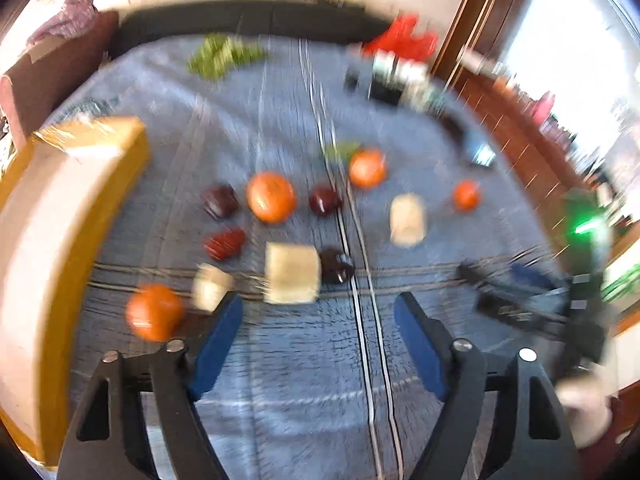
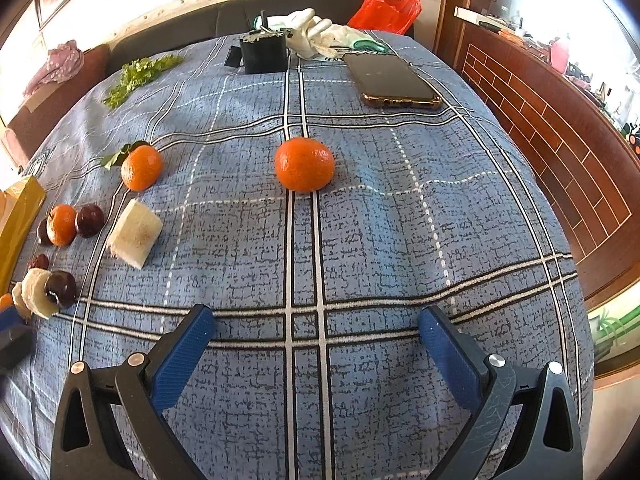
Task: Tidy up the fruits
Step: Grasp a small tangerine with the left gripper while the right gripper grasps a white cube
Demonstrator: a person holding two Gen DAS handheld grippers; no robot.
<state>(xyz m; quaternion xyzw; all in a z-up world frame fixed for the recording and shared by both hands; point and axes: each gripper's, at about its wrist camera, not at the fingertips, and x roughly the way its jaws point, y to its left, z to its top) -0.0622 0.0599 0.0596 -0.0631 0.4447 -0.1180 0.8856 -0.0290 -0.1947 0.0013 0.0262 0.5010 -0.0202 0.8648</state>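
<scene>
Fruit lies scattered on a blue plaid cloth (image 2: 360, 240). In the blurred left wrist view I see several oranges, the nearest (image 1: 154, 312) by my left finger, dark red fruits (image 1: 219, 201) and pale cut pieces (image 1: 293, 278). My left gripper (image 1: 318, 312) is open and empty just before the pale piece. In the right wrist view an orange (image 2: 304, 165) lies straight ahead, another orange (image 2: 141, 167) with a leaf and a pale piece (image 2: 135, 233) lie left. My right gripper (image 2: 316, 324) is open and empty, well short of the orange.
A yellow cardboard box (image 1: 60, 208) stands at the left; it also shows in the right wrist view (image 2: 16, 216). A phone (image 2: 390, 80), a black box (image 2: 264, 53), white gloves (image 2: 316, 34), a red bag (image 2: 386, 6) and green leaves (image 2: 136, 74) lie at the far side. The other gripper (image 1: 520, 296) shows at the right.
</scene>
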